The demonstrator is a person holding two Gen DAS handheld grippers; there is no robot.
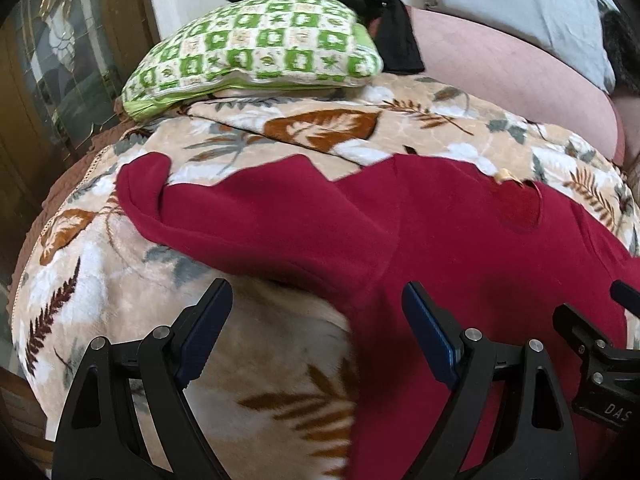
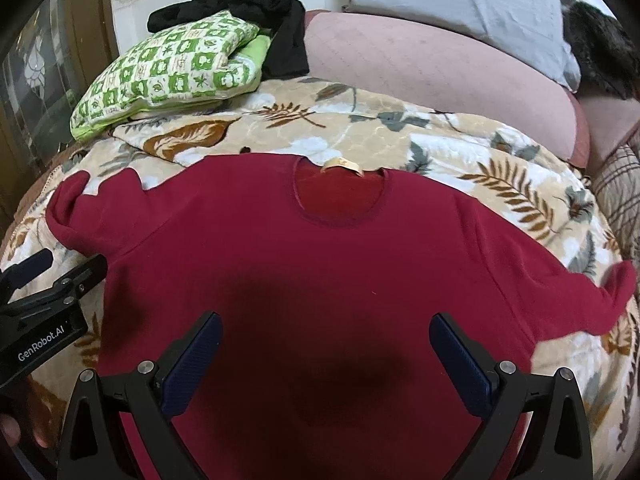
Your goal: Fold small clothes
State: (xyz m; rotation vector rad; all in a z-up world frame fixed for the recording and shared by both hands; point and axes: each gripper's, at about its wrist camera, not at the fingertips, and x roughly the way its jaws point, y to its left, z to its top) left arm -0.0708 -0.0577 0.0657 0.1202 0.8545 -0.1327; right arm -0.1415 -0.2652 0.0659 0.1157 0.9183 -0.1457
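The red top [image 2: 320,264] lies spread face up on the leaf-print blanket [image 2: 500,184] covering the bed, neckline [image 2: 340,196] toward the far side, a pale label [image 2: 342,166] showing at the collar. No fold appears to have been made yet.

Risks, left to right:
- The left sleeve [image 1: 192,216] is already bunched, its cuff curled over. If it is gripped by the curl, the fold will likely carry the crease inward and sit crooked.
- The blanket is plush and loose. A claw closing low beside the garment's left edge could pinch blanket pile along with the cloth and drag both.
- The right sleeve [image 2: 592,292] lies close to where the blanket slopes away; a pull on the body could slide it off the flat area.

Pose:
- Left claw [image 1: 316,320] stands wide apart and holds nothing. It hangs over the garment's left side edge, one finger above bare blanket, the other above red cloth. Contact with the fabric cannot be confirmed.
- Right claw [image 2: 326,344] is likewise spread wide and empty, centred over the lower chest of the top and pointing toward the neckline, casting a shadow on the cloth.
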